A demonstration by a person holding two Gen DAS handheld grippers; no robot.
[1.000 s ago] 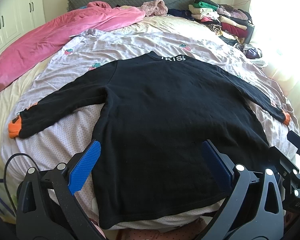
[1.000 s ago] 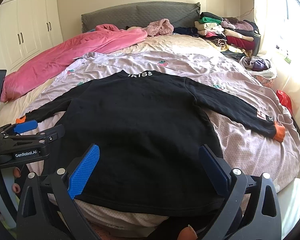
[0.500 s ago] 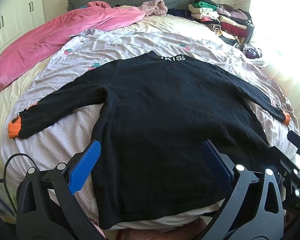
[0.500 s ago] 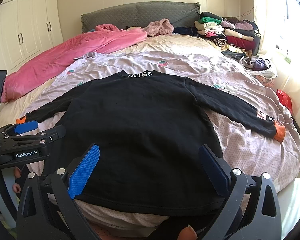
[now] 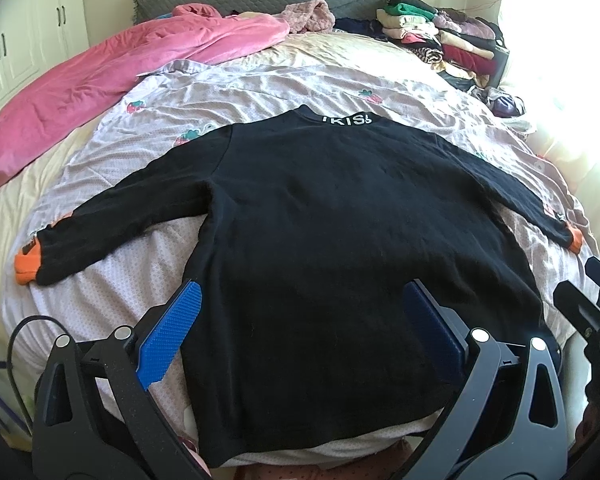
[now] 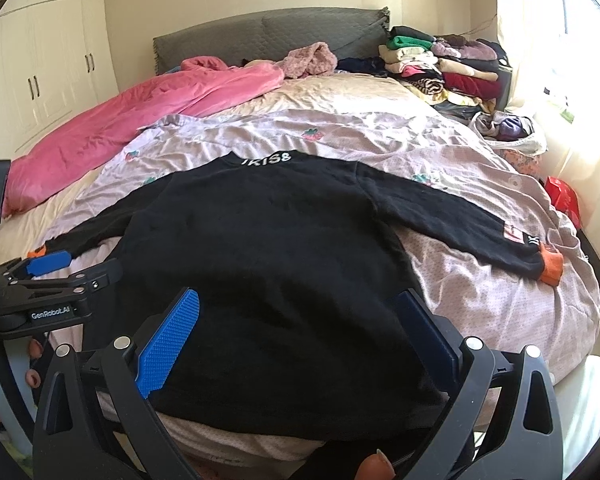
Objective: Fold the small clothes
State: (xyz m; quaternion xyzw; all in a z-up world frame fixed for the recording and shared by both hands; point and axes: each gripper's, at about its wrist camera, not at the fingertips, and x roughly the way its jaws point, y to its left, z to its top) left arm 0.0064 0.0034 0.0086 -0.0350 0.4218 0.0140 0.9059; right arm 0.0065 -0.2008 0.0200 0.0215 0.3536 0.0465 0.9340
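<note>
On a wide bed draped in a pale lilac strawberry-print sheet (image 5: pixel 260 92), a black long-sleeved sweatshirt with orange cuffs (image 5: pixel 340 216) lies flat, back up, sleeves spread. Both the left gripper (image 5: pixel 300 320) and right gripper (image 6: pixel 296 320) hover at its hem, jaws wide and empty. A pink quilt (image 6: pixel 140 116) and stacked folded clothes (image 6: pixel 440 68) crowd the far side.
</note>
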